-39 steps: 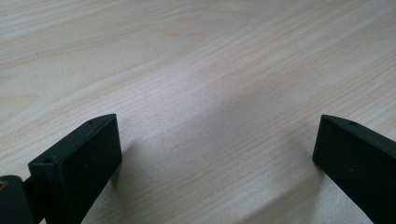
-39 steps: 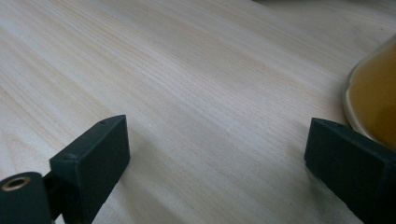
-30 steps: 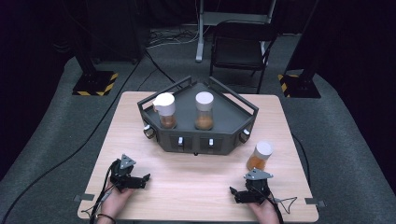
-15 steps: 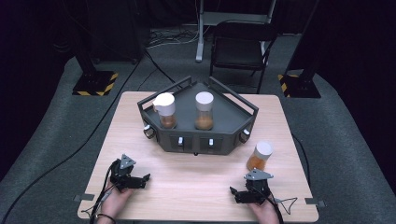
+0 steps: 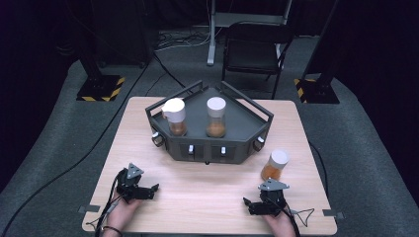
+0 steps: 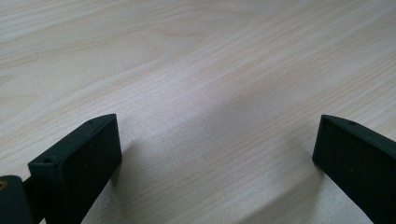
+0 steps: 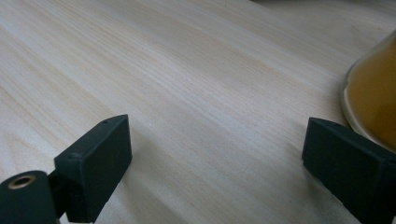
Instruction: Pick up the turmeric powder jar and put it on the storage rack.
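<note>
We're resting both grippers low on the table [image 5: 207, 190], pre-grasp: left gripper [image 5: 154, 190] and right gripper [image 5: 246, 203] w/ jaws wide, nothing held. Loose jar [image 5: 274, 165] is standing just beyond the right gripper, beside the tray [image 5: 247, 121]; probably reaching for it next.

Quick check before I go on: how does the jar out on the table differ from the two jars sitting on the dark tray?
The loose jar stands on the bare wooden table, right of the tray and just ahead of the right gripper; the left tray jar and middle tray jar stand raised on the tray. The loose jar's filling looks lighter orange, theirs browner. All three are upright, clear, white-capped and untouched.
</note>
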`<state>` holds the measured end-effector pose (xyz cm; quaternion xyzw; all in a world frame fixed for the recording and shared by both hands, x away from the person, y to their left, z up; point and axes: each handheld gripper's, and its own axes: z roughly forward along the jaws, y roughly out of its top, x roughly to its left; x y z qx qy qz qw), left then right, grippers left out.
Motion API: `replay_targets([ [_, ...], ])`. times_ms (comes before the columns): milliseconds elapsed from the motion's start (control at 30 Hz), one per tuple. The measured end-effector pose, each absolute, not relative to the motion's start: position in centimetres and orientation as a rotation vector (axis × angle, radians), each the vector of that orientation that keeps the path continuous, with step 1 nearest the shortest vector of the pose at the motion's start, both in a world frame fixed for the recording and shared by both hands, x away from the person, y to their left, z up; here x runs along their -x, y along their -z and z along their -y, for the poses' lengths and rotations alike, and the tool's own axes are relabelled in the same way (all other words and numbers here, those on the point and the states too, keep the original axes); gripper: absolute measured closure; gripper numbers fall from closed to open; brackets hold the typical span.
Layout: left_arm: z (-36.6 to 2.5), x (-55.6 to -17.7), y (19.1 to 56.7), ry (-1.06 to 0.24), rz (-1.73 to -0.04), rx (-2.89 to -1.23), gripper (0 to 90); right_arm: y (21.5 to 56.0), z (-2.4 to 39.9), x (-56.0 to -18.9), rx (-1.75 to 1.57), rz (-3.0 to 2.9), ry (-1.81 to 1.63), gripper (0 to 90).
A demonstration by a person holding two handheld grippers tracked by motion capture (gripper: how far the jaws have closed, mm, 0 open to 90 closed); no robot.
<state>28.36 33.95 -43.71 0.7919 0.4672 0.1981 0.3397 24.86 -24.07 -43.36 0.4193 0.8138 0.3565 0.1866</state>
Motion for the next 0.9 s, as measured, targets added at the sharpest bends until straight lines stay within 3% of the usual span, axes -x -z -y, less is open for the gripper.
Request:
replay_targets([
  [900,-33.9,-28.4,43.7,-0.516,-1.216,-2.062,0.7,41.8,25.5,-24.3,-1.199,-2.24,-1.046,11.1],
])
